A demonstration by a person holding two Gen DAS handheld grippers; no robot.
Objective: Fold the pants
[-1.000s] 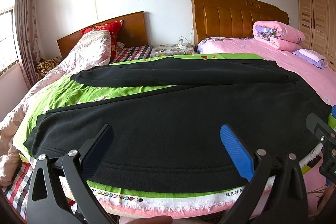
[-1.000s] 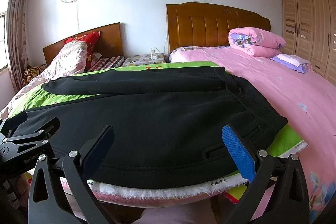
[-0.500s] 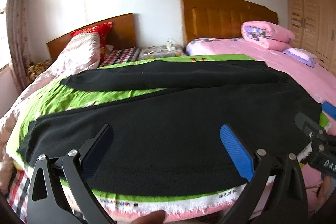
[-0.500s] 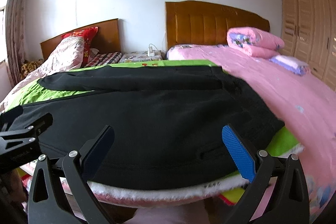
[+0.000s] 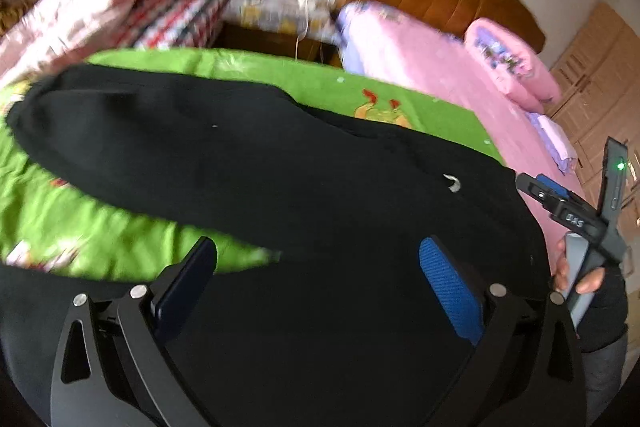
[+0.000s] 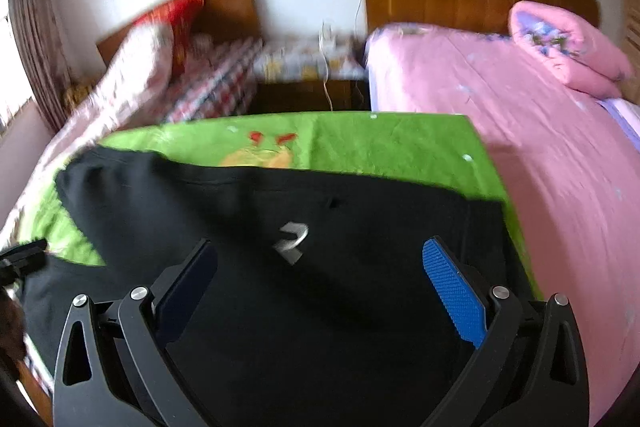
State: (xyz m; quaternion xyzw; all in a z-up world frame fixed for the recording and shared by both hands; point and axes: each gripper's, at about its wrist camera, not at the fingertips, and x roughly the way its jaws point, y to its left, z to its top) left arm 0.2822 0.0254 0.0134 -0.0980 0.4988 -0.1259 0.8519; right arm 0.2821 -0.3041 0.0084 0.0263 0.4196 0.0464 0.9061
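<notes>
The black left gripper and the black right gripper both pointed forward with jaws spread wide; a dark-sleeved hand gripped the right gripper's handle

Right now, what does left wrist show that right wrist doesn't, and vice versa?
Left wrist only: the right hand-held gripper at the frame's right edge, held by a hand, and a wooden wardrobe. Right wrist only: the curtain at far left, and the pants' silver logo seen large. Both: black pants on the green cloth, pink bed, both sets of jaws open.
</notes>
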